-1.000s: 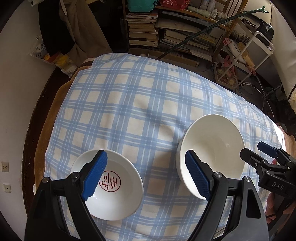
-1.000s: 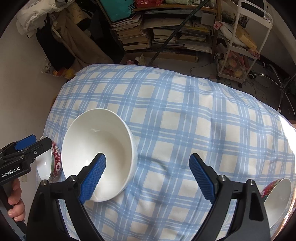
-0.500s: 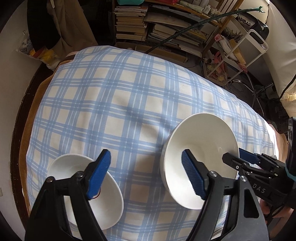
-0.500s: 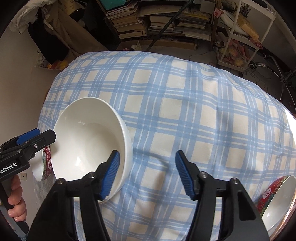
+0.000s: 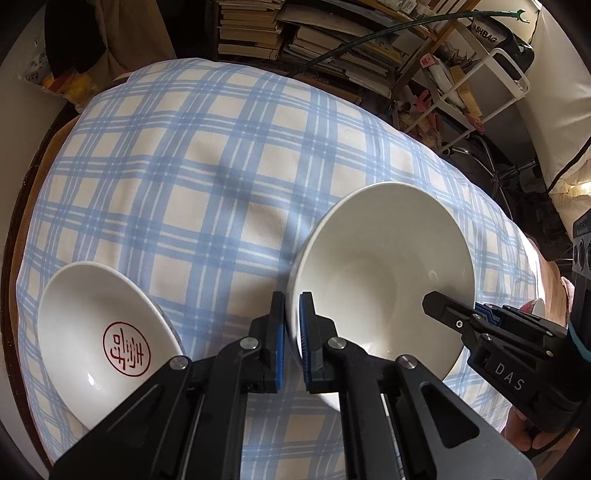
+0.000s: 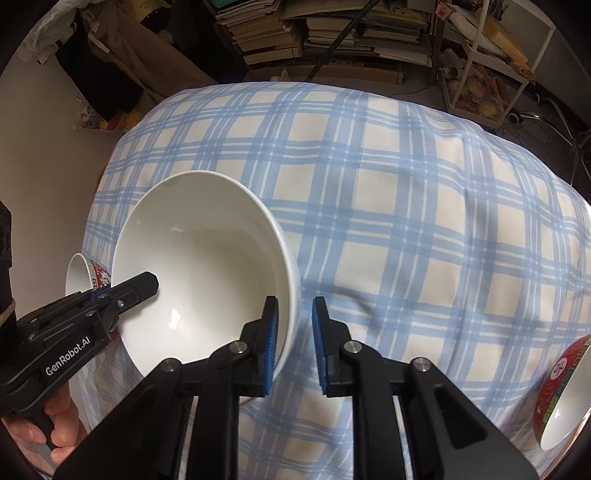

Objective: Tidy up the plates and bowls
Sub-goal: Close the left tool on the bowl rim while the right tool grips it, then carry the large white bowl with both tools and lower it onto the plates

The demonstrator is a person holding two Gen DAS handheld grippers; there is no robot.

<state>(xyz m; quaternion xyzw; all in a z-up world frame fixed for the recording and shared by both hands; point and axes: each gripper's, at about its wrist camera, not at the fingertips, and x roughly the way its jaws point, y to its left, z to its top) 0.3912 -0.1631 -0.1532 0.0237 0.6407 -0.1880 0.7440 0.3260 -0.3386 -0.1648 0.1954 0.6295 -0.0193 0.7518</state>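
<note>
Both grippers' fingers (image 5: 308,332) closed onto the large white bowl (image 5: 384,258) rim.

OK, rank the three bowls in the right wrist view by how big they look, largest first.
1. Plain white bowl, clearly largest, though nearest the camera.
2. Red-patterned bowl at the right edge, partly cut off.
3. Red-patterned bowl behind the white one, mostly hidden; its rank against the second is unsure.

so the table's got this blue and cream plaid tablecloth (image 5: 207,177) draped right over it, a bit rumpled, hanging past the edges. Far side of the room is a packed bookshelf (image 6: 332,29) with books and papers stacked flat in messy piles. Off to the far right there's a white wire cart (image 5: 491,85) crammed with odds and ends, and cables on the floor next to it. Far left, some dark clothing (image 6: 110,59) hangs by the wall
</note>
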